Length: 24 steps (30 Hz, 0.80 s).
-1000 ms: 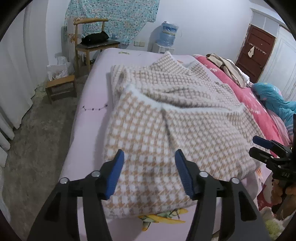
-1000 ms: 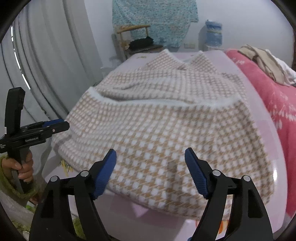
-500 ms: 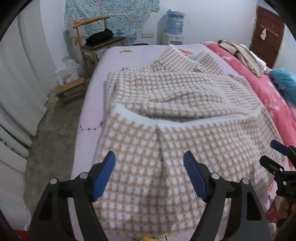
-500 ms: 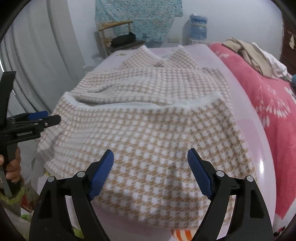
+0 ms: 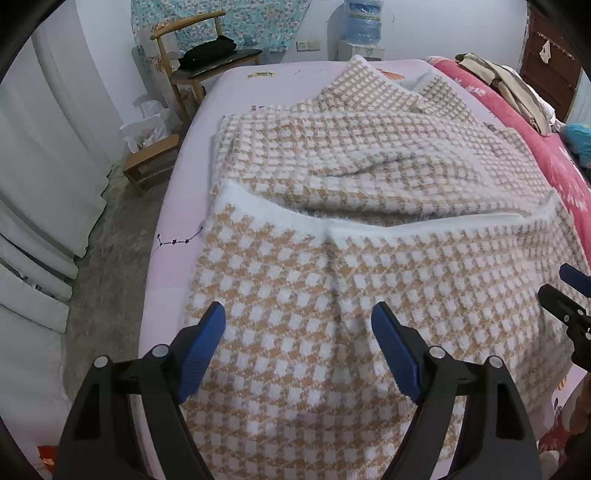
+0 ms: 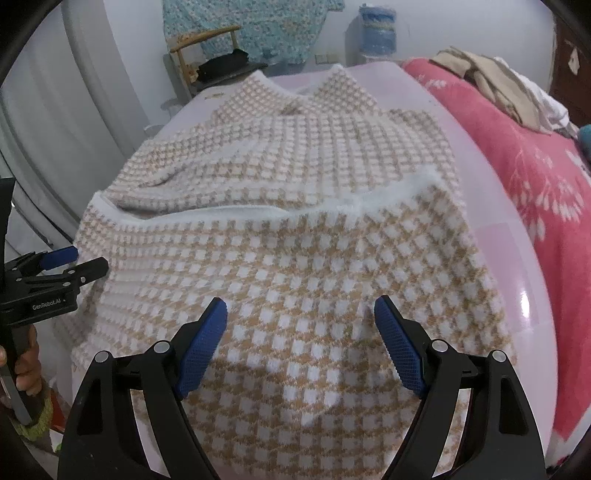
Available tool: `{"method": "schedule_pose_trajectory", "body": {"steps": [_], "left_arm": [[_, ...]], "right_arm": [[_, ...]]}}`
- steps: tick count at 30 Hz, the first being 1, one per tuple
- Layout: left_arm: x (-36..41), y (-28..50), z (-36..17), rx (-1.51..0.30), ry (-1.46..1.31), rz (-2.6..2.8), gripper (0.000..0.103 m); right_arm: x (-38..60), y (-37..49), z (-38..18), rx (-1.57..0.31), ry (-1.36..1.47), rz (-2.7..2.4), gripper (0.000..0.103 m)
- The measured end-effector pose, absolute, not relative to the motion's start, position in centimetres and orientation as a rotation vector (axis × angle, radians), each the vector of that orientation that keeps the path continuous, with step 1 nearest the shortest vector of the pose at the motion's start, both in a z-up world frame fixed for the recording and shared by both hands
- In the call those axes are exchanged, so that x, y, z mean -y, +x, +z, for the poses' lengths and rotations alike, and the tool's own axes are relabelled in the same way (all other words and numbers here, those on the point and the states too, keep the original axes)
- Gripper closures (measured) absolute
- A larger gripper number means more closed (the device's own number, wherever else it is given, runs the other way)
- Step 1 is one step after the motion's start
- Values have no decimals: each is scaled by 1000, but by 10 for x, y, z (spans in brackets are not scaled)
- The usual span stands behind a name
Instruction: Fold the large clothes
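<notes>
A fluffy tan-and-white checked garment (image 5: 369,177) (image 6: 295,166) lies spread on the pale pink bed (image 5: 192,155). Its near part is folded back over the body, and the white trim (image 5: 280,216) of that flap runs across the middle. My left gripper (image 5: 297,314) hovers over the flap's near left area; its jaws are opening and grip nothing. My right gripper (image 6: 301,304) stands open above the flap's near right area, also holding nothing. Each gripper shows in the other's view, the right gripper (image 5: 569,295) at the right edge and the left gripper (image 6: 55,269) at the left edge.
A red flowered blanket (image 6: 524,155) with a heap of clothes (image 6: 491,85) lies along the bed's right side. Left of the bed are white curtains (image 5: 48,147), a low stool (image 5: 151,158) and a wooden chair (image 5: 207,59). A water bottle (image 5: 364,18) stands at the far wall.
Both grippers have moved forward and tipped down over the folded flap. The left jaws have spread wider. The garment lies as before.
</notes>
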State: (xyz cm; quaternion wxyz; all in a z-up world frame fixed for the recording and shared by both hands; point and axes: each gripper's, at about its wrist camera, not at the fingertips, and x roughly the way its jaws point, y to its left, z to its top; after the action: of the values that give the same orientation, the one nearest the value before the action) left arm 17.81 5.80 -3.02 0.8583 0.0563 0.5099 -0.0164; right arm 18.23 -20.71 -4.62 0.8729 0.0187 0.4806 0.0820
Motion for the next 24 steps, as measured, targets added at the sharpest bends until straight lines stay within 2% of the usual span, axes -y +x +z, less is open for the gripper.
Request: {"method": "schedule_pose_trajectory", "body": {"steps": [4,11,15,24], "left_arm": [[-58,182,-35,-1080,123,-23,23],[-59,187,-24,-1025,121,-40,23],[-62,202,-4,-957,121,-75,23],[-59,297,45,-833,68,-209,23]], "right_arm": [[209,190,-56,-1030,55,177,19],[219,197,-49,-1062,100,208,19],[229,210,-15,-1008,127,250,19],[232,295,66,-848,80,361,19]]}}
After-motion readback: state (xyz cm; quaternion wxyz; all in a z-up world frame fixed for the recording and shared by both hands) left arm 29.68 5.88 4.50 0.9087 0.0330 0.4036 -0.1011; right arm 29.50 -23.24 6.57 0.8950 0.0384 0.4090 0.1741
